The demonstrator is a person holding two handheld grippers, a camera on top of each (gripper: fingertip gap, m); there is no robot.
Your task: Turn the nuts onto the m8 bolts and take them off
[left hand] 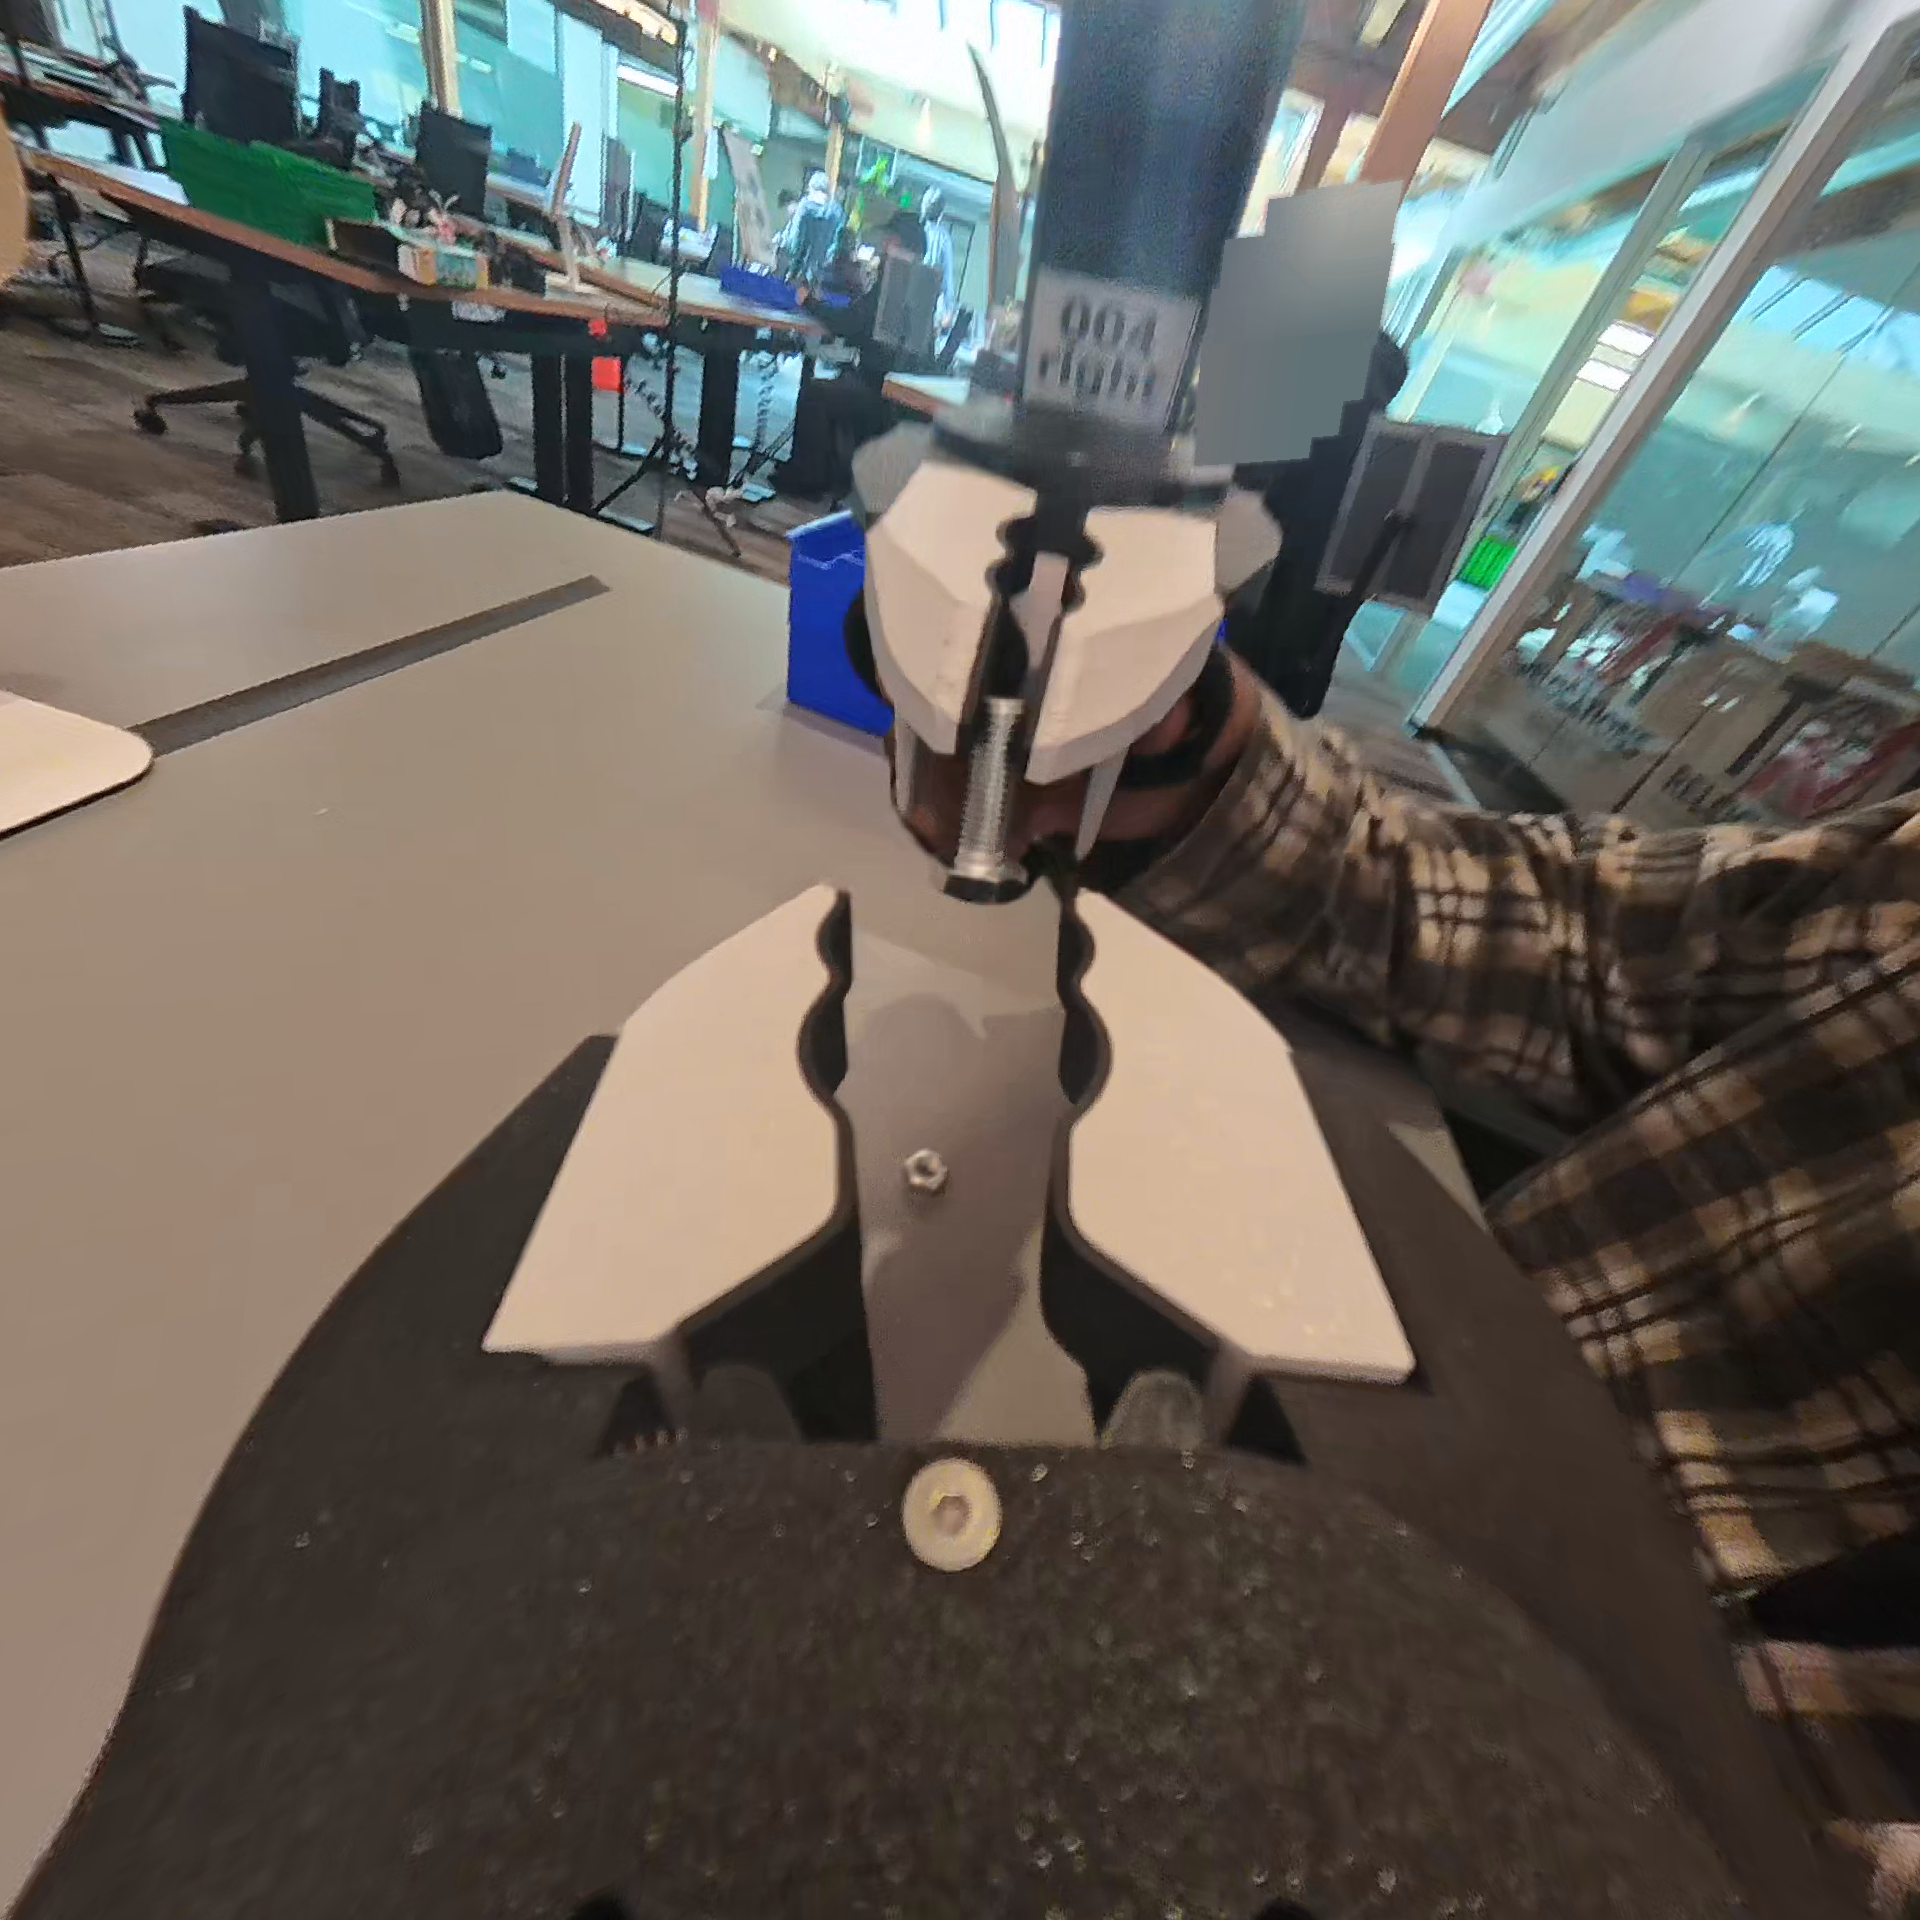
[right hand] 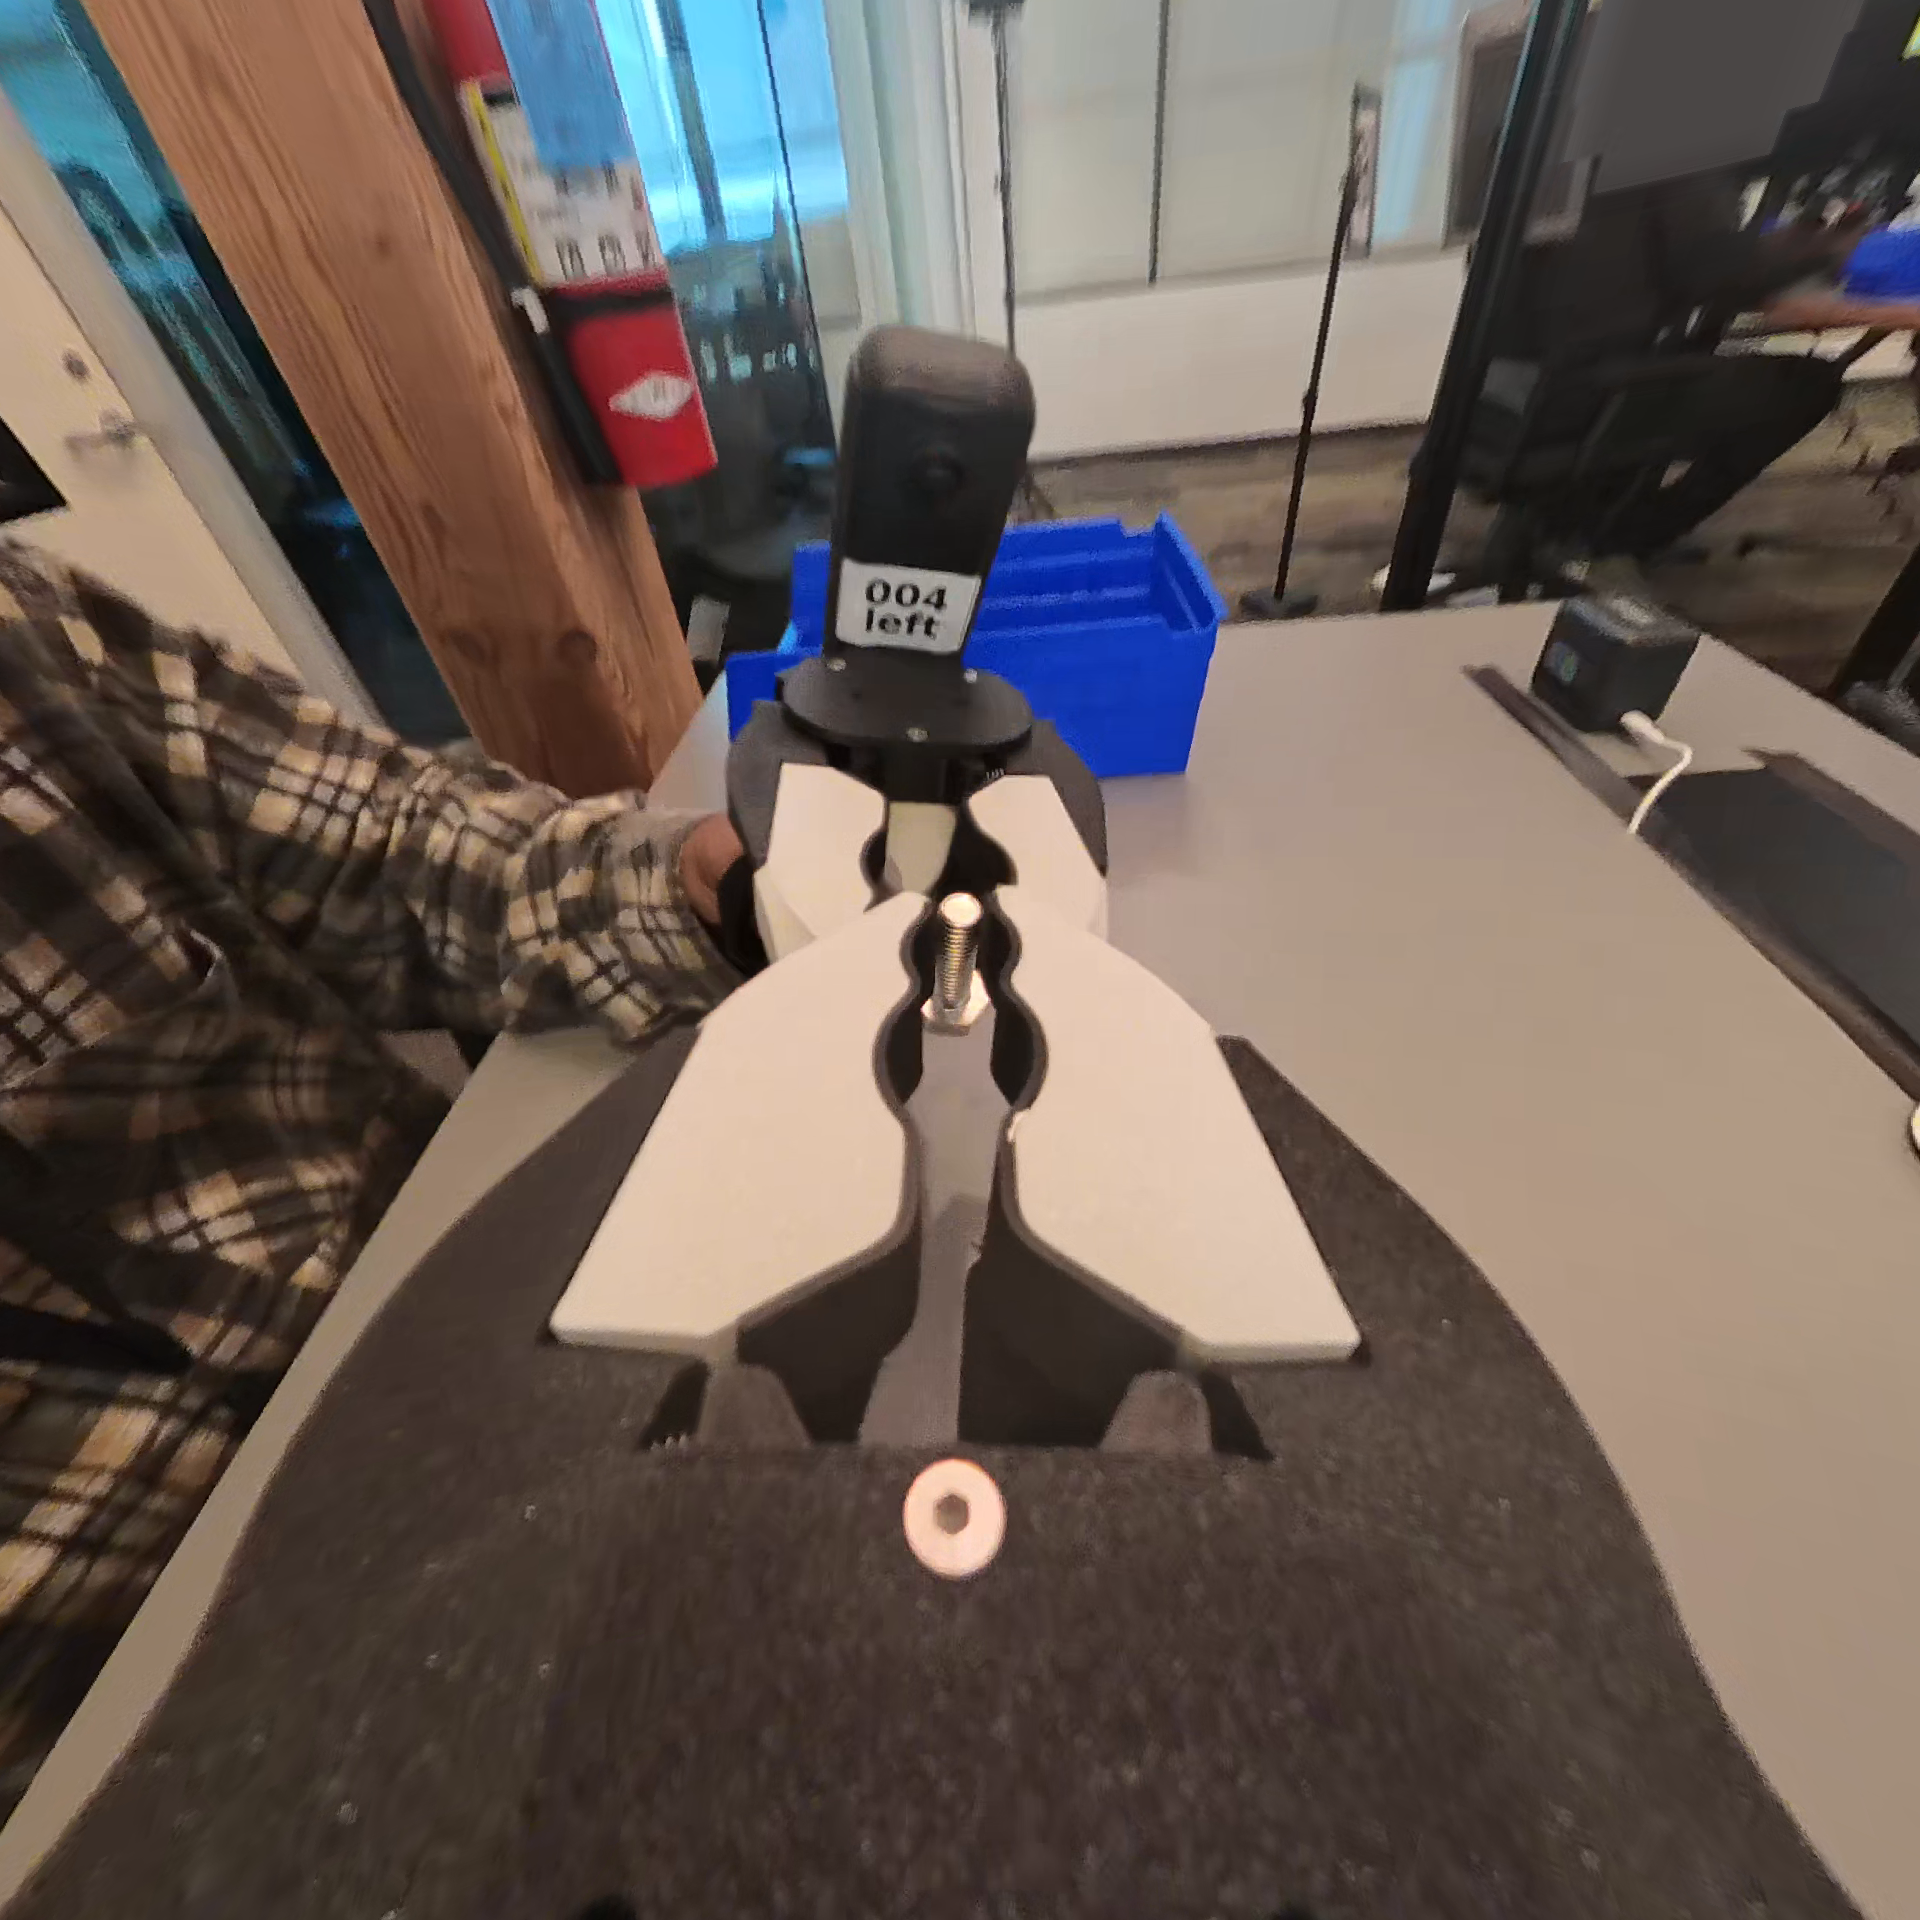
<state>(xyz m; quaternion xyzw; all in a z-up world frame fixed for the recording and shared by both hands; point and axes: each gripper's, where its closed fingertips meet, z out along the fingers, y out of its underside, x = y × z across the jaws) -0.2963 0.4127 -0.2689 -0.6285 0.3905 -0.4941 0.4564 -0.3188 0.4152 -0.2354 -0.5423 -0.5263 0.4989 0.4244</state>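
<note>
A silver M8 bolt (right hand: 951,966) stands head down on the grey table (right hand: 1403,987). My right gripper (right hand: 961,909) is shut on its threaded shank. In the left wrist view the same bolt (left hand: 985,790) shows clamped in the right gripper (left hand: 992,748), just beyond my left fingertips. A small silver nut (left hand: 923,1172) lies flat on the table between the fingers of my left gripper (left hand: 956,914), which is open and empty. The nut touches neither finger. The left gripper (right hand: 930,862) faces the right one from just behind the bolt.
A blue plastic bin (right hand: 1091,665) stands at the table's far edge behind the grippers. A black device with a white cable (right hand: 1610,665) sits at the right, next to dark strips. A person's plaid sleeves (right hand: 312,883) reach in along the table edge. A white pad (left hand: 52,758) lies at the left. Both grippers' tips are close together, under 4 cm apart.
</note>
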